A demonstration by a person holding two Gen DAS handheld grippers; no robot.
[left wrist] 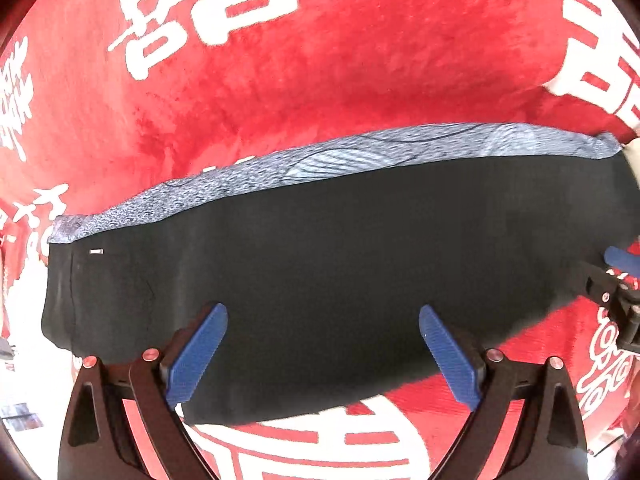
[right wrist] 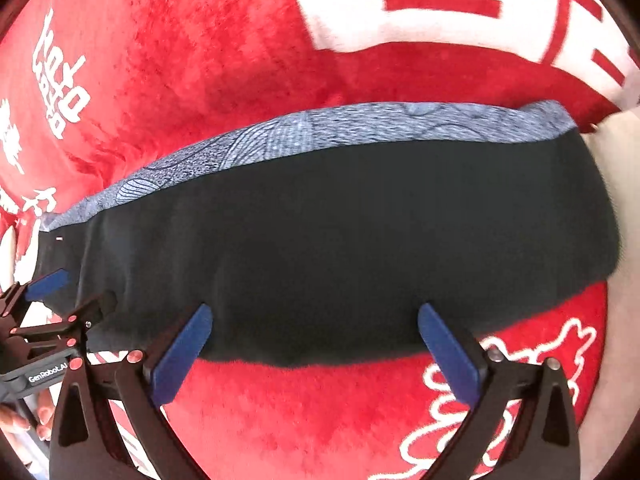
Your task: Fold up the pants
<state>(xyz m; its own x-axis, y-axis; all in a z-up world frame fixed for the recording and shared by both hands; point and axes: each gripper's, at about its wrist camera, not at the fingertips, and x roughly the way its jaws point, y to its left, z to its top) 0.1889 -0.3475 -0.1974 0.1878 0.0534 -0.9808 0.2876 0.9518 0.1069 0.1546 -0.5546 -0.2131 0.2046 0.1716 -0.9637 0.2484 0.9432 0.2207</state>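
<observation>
A: Where are the pants?

B: Flat on the red plush blanket with white characters. Folded lengthwise into one long black band running left to right. A blue-grey patterned strip shows along the far edge, on top of the blanket.

A: Left tool?

B: Jaws spread wide, nothing between the blue pads. It points almost straight down over the near edge of the band, toward its left half. I can't tell if the tips touch the cloth.

A: Right tool?

B: Same, jaws wide apart and empty. It sits over the near edge, further right along the band. In its own view the black cloth ends just behind the tips, and red blanket fills the gap below.

A: Can they see each other?

B: Yes. The left tool shows at the lower left of the right view, with the person's fingers under it. The right tool pokes in at the right edge of the left view.

A: Any other marks?

B: A small white tag near the left end of the pants.
</observation>
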